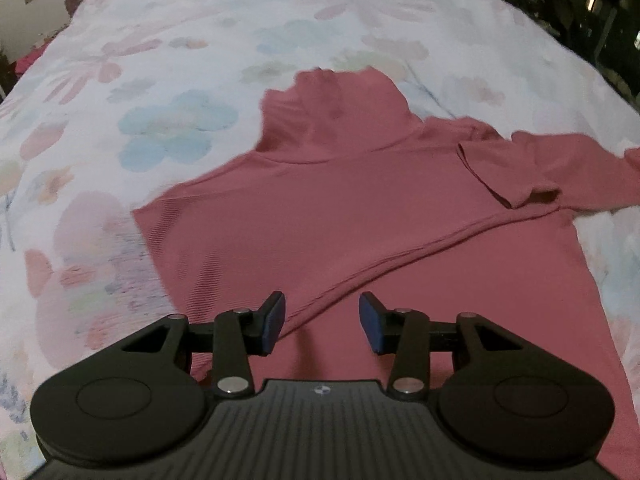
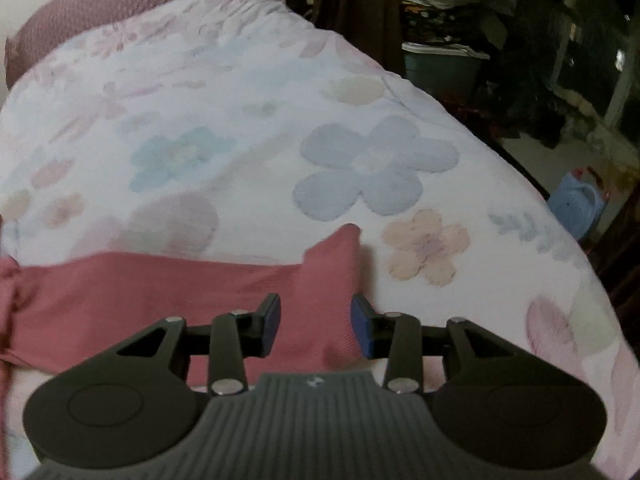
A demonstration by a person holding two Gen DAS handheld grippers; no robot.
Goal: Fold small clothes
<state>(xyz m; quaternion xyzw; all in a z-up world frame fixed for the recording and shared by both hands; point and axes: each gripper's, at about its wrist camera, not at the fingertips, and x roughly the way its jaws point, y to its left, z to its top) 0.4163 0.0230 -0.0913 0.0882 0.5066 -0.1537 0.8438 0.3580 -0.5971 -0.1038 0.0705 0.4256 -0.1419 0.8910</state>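
Left tongs (image 1: 322,322), right tongs (image 2: 316,326) spread, empty, angled down over pink garment (image 1: 360,220).

The right gripper (image 2: 315,322) hangs over a pink garment (image 2: 160,292) spread on a floral bedcover (image 2: 360,160), its blue-padded jaws apart with nothing pinched between them. One garment corner peaks up just ahead. A teal bin (image 2: 442,66) stands beyond the bed.

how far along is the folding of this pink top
Early. Done: the pink top lies spread on the floral bedspread, with one sleeve already folded across its body. In hand: nothing; the left gripper and right gripper are both open above the fabric. Left: the remaining folds into a compact stack.
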